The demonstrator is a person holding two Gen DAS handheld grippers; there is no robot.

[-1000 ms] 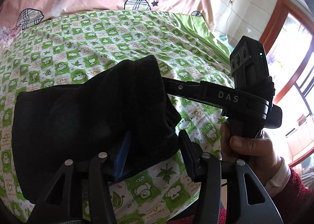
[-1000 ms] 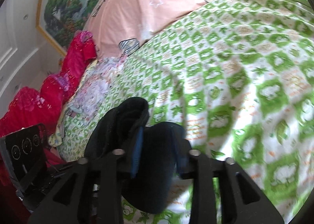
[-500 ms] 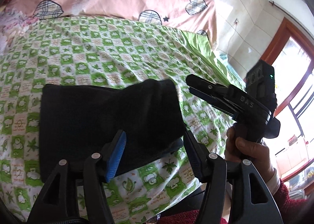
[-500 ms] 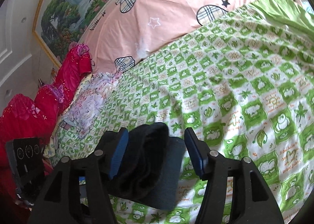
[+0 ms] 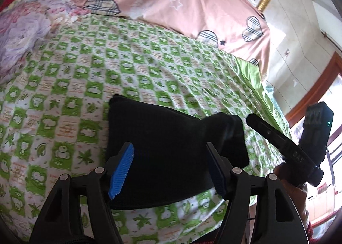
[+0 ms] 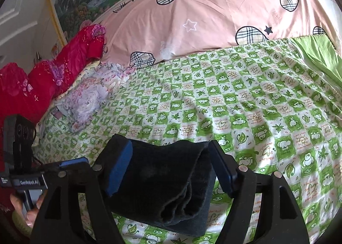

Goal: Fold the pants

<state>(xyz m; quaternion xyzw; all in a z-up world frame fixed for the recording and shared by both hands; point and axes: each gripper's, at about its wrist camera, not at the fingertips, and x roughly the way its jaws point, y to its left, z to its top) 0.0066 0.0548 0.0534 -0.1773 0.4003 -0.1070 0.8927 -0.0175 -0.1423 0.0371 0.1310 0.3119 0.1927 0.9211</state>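
Observation:
The black pants (image 5: 171, 143) lie folded in a thick stack on the green-checked bedsheet (image 5: 85, 94), near the bed's front edge. My left gripper (image 5: 168, 169) hovers just above them. Its jaws are opening and its blue pads (image 5: 121, 169) stand clear of the cloth. In the right wrist view the pants (image 6: 168, 184) show their layered edge between the widely spread fingers of my right gripper (image 6: 171, 171). Its jaws are opening too, and its pads do not press the cloth. The right gripper (image 5: 254, 120) also appears at the right of the left wrist view, held by a hand (image 5: 288, 190).
A pink quilt with plaid hearts (image 6: 203, 19) lies across the far side of the bed. A floral purple cloth (image 6: 89, 98) and red bedding (image 6: 53, 77) sit at the left. A wood-framed window (image 5: 320, 94) is to the right. The left gripper (image 6: 74, 161) shows low at the left in the right wrist view.
Both grippers have let go of the pants, their jaws widening. Both have drawn back and up, and the right one has pulled off to the right. The pants now rest folded on the sheet.

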